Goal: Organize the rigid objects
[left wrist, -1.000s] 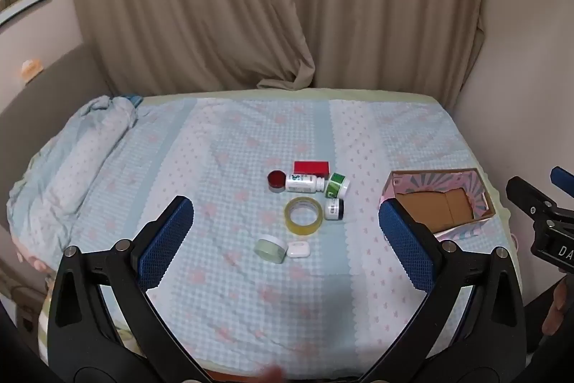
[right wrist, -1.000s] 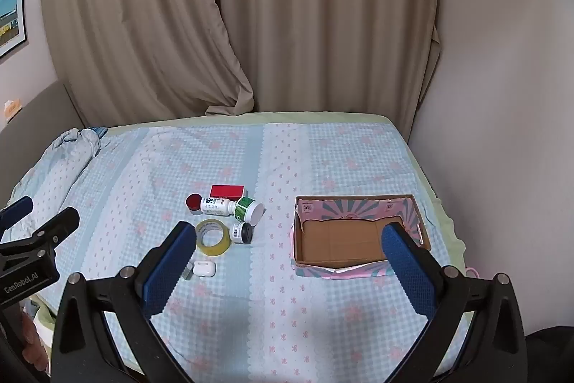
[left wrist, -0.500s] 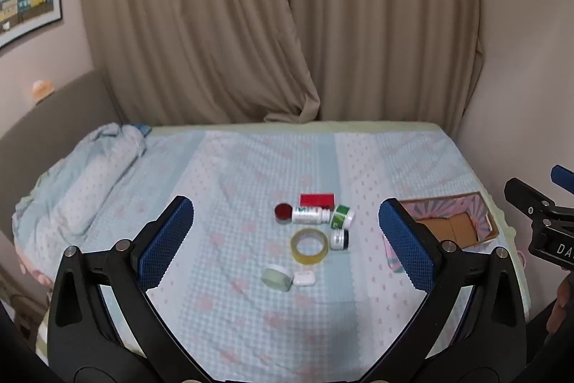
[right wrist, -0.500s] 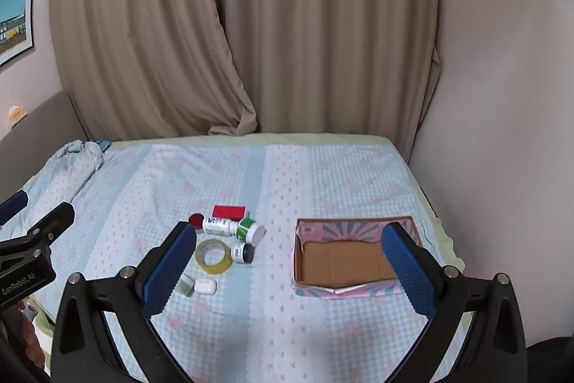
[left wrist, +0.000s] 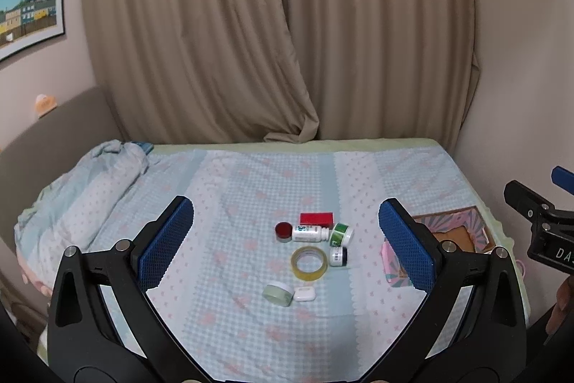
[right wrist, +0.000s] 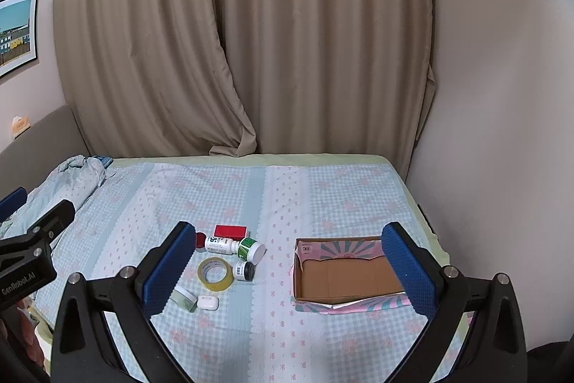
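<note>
A cluster of small objects lies mid-bed: a red box (left wrist: 316,219), a red-lidded jar (left wrist: 283,231), a white bottle (left wrist: 309,233), a green-labelled jar (left wrist: 340,234), a small dark-capped bottle (left wrist: 338,256), a tape roll (left wrist: 309,263), a pale green jar (left wrist: 277,293) and a white earbud case (left wrist: 304,294). An open cardboard box (right wrist: 346,277) with a pink patterned outside sits to their right. My left gripper (left wrist: 287,243) is open and empty, held above the cluster. My right gripper (right wrist: 288,262) is open and empty, between the cluster and the box.
The bed (right wrist: 323,189) has a blue checked cover. A bunched quilt (left wrist: 79,189) lies at the left. Beige curtains (left wrist: 280,31) hang behind. A wall (right wrist: 502,131) bounds the right side. A framed picture (left wrist: 28,6) hangs at the left.
Both cameras have tilted up and drawn back, so the objects and box sit lower and smaller in view. Nothing on the bed has moved. Both grippers stay open.
</note>
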Action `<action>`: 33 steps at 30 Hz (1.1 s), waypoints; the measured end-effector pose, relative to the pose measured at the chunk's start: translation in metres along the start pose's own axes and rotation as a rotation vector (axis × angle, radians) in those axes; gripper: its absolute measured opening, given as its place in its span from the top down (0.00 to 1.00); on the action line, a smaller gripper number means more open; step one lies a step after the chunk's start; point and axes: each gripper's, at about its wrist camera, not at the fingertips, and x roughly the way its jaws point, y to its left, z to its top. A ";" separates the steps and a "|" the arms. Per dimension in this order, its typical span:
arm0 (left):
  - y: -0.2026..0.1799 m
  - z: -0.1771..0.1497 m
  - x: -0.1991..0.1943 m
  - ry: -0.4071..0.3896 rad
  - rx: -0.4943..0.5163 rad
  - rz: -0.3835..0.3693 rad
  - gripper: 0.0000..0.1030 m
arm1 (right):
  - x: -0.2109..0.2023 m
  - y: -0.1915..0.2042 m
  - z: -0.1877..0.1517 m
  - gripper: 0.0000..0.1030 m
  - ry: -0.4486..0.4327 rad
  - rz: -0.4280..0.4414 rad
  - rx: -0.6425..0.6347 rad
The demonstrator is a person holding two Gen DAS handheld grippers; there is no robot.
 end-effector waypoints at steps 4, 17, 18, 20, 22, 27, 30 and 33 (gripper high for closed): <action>0.003 0.002 0.002 0.005 -0.009 -0.006 0.01 | 0.001 0.000 0.001 0.00 0.001 -0.001 -0.001; 0.000 0.002 0.007 0.013 -0.008 -0.010 0.01 | 0.004 -0.002 -0.003 0.00 0.002 -0.008 0.001; 0.000 0.002 0.008 0.013 -0.007 -0.009 0.01 | 0.003 -0.002 -0.003 0.00 0.001 -0.007 0.001; 0.000 0.001 0.007 0.013 -0.008 -0.010 0.01 | 0.002 -0.001 -0.003 0.00 0.001 -0.007 0.002; 0.002 0.000 0.007 0.013 -0.008 -0.010 0.01 | 0.003 -0.001 -0.004 0.00 0.001 -0.007 0.000; 0.003 -0.001 0.009 0.018 -0.007 -0.011 0.01 | 0.002 0.000 -0.002 0.00 0.001 -0.007 0.000; 0.003 -0.002 0.010 0.021 -0.007 -0.010 0.01 | 0.002 0.000 -0.003 0.00 0.003 -0.007 0.000; 0.003 -0.004 0.011 0.025 -0.007 -0.008 0.01 | 0.002 0.002 -0.002 0.00 0.003 -0.009 0.000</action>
